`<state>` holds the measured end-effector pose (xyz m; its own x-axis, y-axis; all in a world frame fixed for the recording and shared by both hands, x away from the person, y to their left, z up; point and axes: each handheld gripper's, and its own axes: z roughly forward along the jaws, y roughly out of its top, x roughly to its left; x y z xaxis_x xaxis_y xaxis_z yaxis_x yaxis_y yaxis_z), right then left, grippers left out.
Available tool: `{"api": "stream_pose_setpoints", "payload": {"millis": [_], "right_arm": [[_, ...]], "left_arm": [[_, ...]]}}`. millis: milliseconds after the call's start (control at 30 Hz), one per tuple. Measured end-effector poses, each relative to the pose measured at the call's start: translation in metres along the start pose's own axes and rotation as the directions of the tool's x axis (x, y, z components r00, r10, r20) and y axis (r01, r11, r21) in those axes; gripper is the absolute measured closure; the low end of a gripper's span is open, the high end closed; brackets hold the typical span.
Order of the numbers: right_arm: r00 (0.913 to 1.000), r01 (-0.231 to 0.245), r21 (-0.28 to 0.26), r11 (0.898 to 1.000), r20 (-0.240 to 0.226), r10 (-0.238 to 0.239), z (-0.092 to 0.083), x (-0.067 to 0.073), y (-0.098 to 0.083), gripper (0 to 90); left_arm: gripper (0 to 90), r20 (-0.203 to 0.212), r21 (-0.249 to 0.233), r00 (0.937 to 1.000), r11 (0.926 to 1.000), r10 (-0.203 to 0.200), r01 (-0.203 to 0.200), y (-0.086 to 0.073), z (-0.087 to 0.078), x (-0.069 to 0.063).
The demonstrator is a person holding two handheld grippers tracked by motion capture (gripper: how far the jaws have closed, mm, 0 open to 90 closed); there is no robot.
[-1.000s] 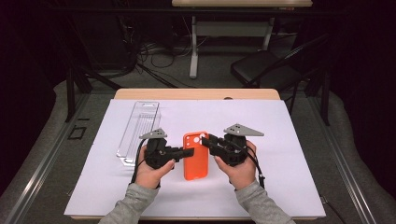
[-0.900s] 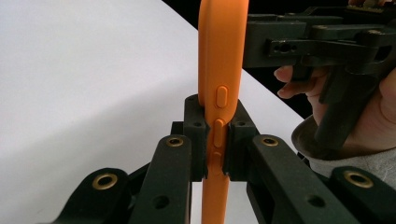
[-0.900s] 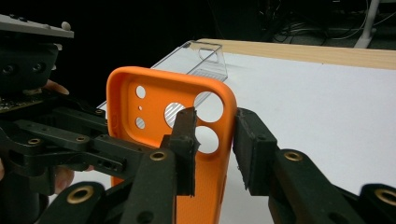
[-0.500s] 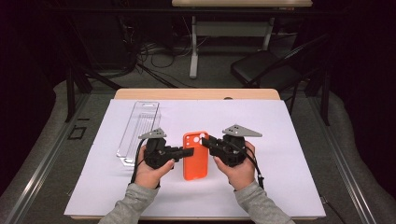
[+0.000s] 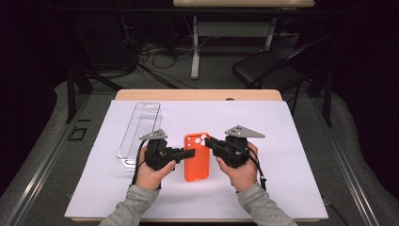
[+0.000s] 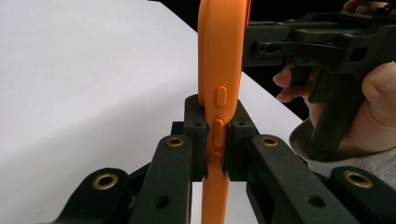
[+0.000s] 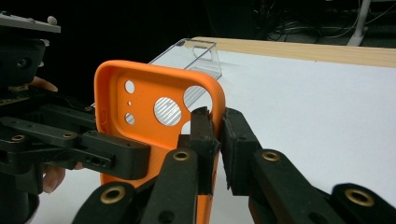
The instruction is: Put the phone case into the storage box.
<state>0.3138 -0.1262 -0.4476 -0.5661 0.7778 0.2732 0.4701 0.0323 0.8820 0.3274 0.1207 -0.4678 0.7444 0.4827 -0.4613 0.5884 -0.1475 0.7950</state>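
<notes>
An orange phone case [image 5: 196, 159] with round camera holes near its far end lies lengthwise over the white sheet [image 5: 282, 141], held between both grippers. My left gripper [image 5: 188, 153] is shut on its left long edge; in the left gripper view the jaws pinch the case [image 6: 219, 56] right at the side buttons. My right gripper [image 5: 210, 141] is shut on the right edge near the camera corner, and the right gripper view shows the case [image 7: 140, 112] rim pinched between the jaws. Whether the case touches the sheet I cannot tell.
A clear plastic tray [image 5: 140, 125] lies lengthwise on the sheet just left of the left hand, and also appears as the tray [image 7: 201, 53] beyond the case. The wooden table edge [image 5: 197, 94] runs along the back. A dark chair [image 5: 263, 70] stands behind the table.
</notes>
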Motion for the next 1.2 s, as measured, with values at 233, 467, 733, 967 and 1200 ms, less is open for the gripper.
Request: {"api": "stream_pose_setpoints", "payload": {"millis": [233, 467, 733, 967, 1200], "right_arm": [[1.0, -0.002, 0.003, 1.0, -0.007, 0.002, -0.0001, -0.0014, 0.0004, 83.7], [0.9998, 0.0, 0.003, 1.0, -0.018, 0.0, -0.0013, -0.0021, 0.0016, 83.6], [0.9981, -0.039, 0.014, 0.999, -0.048, 0.039, -0.0015, -0.0066, 0.0028, 84.7], [0.996, -0.064, 0.012, 0.998, -0.063, 0.065, -0.0014, -0.0084, 0.0029, 85.1], [0.9949, -0.079, 0.011, 0.997, -0.062, 0.08, -0.0021, -0.0078, 0.0031, 85.3]], "left_arm": [[82.6, -0.006, 0.0, 1.0, 1.0, 0.004, -0.004, 0.0004, -0.0004, -0.0012], [82.6, -0.003, -0.007, 1.0, 1.0, 0.006, -0.006, 0.0012, -0.0014, -0.0027], [82.3, -0.005, -0.006, 0.9999, 0.9999, 0.01, -0.01, 0.0008, -0.0007, -0.0017], [81.2, -0.012, -0.014, 0.9999, 0.9999, 0.009, -0.009, 0.0006, -0.0006, -0.0018], [78.5, -0.018, -0.025, 0.9998, 0.9996, 0.012, -0.012, 0.0007, -0.0003, -0.0006]]}}
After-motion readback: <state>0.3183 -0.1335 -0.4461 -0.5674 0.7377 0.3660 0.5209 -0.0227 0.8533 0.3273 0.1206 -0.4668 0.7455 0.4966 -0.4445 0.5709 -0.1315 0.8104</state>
